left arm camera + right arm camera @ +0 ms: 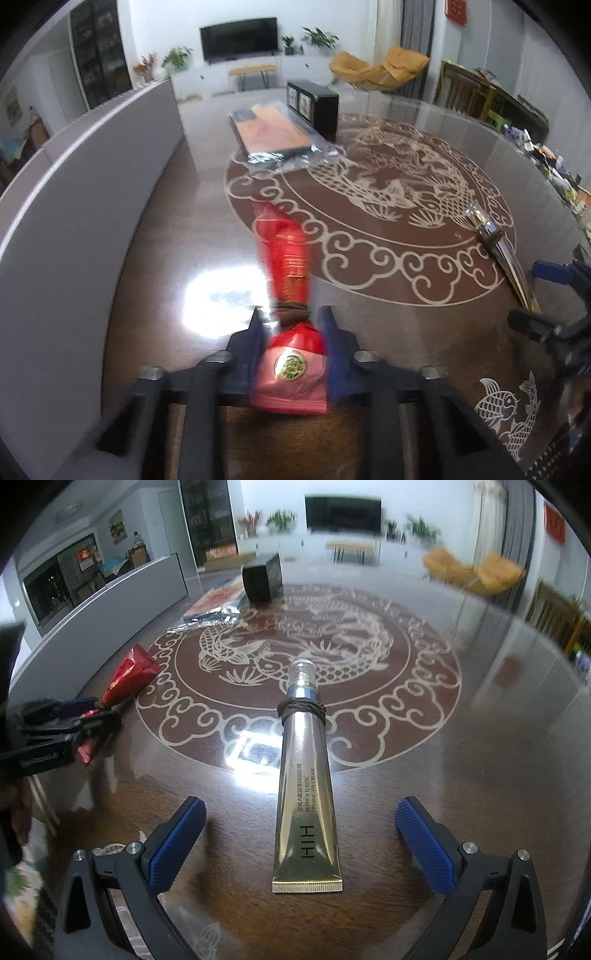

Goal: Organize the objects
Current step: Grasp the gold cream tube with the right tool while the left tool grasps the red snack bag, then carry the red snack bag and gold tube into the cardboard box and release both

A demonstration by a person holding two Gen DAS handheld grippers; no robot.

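My left gripper point(291, 325) pinches the red packet point(286, 258) near its banded waist, my right gripper point(301, 834) spread wide around the gold tube point(304, 805) lying between the pads — close squarely, mid-body, before lifting.

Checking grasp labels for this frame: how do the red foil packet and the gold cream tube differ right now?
Grip: the red foil packet is clamped near its end in the shut left gripper; the gold cream tube lies free on the glossy wooden table between the open jaws of the right gripper.
Look: the packet is crinkled red foil with a gold seal; the tube is smooth, metallic, clear-capped.
Shared: each has a dark band wound around it.
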